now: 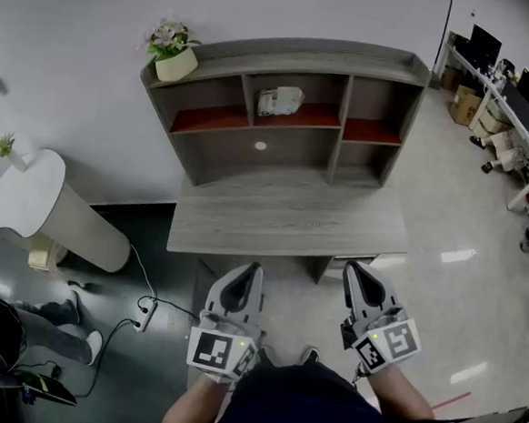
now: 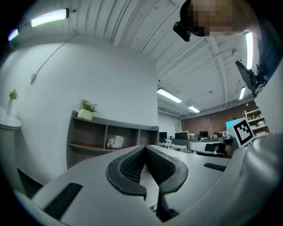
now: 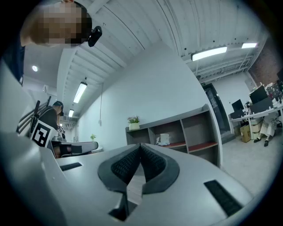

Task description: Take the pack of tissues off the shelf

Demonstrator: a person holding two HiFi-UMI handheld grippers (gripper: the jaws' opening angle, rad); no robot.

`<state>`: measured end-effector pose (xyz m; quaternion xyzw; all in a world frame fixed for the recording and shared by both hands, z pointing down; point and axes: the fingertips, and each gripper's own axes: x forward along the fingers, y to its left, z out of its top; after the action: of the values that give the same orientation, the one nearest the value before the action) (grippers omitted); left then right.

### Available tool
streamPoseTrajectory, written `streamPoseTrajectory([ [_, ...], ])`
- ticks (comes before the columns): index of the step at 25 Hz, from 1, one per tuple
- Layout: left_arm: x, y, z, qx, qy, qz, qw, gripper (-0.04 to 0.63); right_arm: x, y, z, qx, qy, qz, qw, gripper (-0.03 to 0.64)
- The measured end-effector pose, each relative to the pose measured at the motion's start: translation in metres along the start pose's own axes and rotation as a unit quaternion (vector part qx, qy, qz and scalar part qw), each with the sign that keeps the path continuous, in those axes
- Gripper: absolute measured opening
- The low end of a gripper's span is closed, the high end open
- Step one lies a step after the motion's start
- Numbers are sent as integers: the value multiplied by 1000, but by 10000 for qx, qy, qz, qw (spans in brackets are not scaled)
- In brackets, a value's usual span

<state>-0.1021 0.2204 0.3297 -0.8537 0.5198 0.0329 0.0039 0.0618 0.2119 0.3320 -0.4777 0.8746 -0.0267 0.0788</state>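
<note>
Grey wooden shelf unit [image 1: 286, 54], open floor [image 1: 440, 293] before its front edge.
Left gripper [image 1: 252, 273] and right gripper [image 1: 353, 270], both clenched on nothing, hover short of that edge. The small white pack of tissues [image 1: 281, 100] lies in the unit's upper middle compartment, well clear of both; its print is unreadable.

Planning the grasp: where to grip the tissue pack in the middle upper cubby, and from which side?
The pack of tissues lies on the red board, dividers either side and the shelf top above. So probably grip across its left and right ends, coming level through the open front.
</note>
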Motion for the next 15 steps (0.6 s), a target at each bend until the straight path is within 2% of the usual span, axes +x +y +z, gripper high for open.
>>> streamPoseTrajectory([
  [8,4,-14,0,62,9,14,10000,17,-8,-9,3,-7,-9,63,10000,12],
  [13,12,-26,2,-30,-19,91,10000,17,-14,-26,3,193,-43,57,9998,11],
  [15,14,-32,1,59,-28,112,9999,17,-19,-35,3,214,-39,45,9998,11],
])
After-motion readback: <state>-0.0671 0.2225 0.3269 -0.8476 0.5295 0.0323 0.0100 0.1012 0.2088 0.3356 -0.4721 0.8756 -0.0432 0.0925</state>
